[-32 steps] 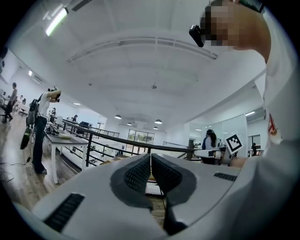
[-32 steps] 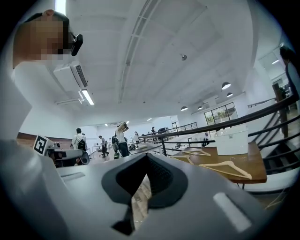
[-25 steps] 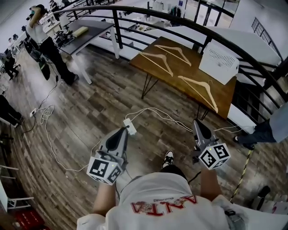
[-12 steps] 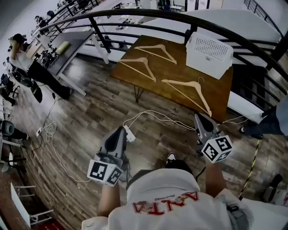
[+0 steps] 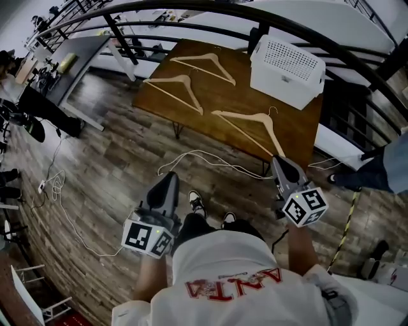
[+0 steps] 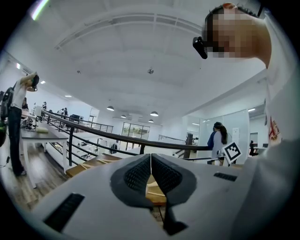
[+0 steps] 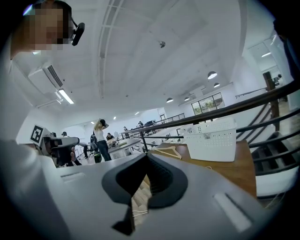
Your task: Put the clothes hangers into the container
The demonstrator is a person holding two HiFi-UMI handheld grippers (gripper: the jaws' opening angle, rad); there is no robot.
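Three wooden clothes hangers lie on a brown table (image 5: 223, 95): one at the far side (image 5: 197, 62), one at the left (image 5: 175, 89), and one near the front edge (image 5: 252, 124). The white perforated container (image 5: 287, 63) stands at the table's back right corner. My left gripper (image 5: 169, 178) hangs over the floor, short of the table, shut and empty. My right gripper (image 5: 278, 162) is also shut and empty, its tip just short of the table's front edge, close to the nearest hanger. In the right gripper view the container (image 7: 212, 140) and a hanger (image 7: 171, 151) lie ahead.
A black metal railing (image 5: 210, 7) curves behind the table. White cables (image 5: 204, 159) trail over the wooden floor in front of it. A grey table (image 5: 70, 63) stands at the left. A person's leg (image 5: 376, 172) shows at the right.
The table with the hangers and container has come closer and lower in the head view. Both grippers stay shut and held out in front.
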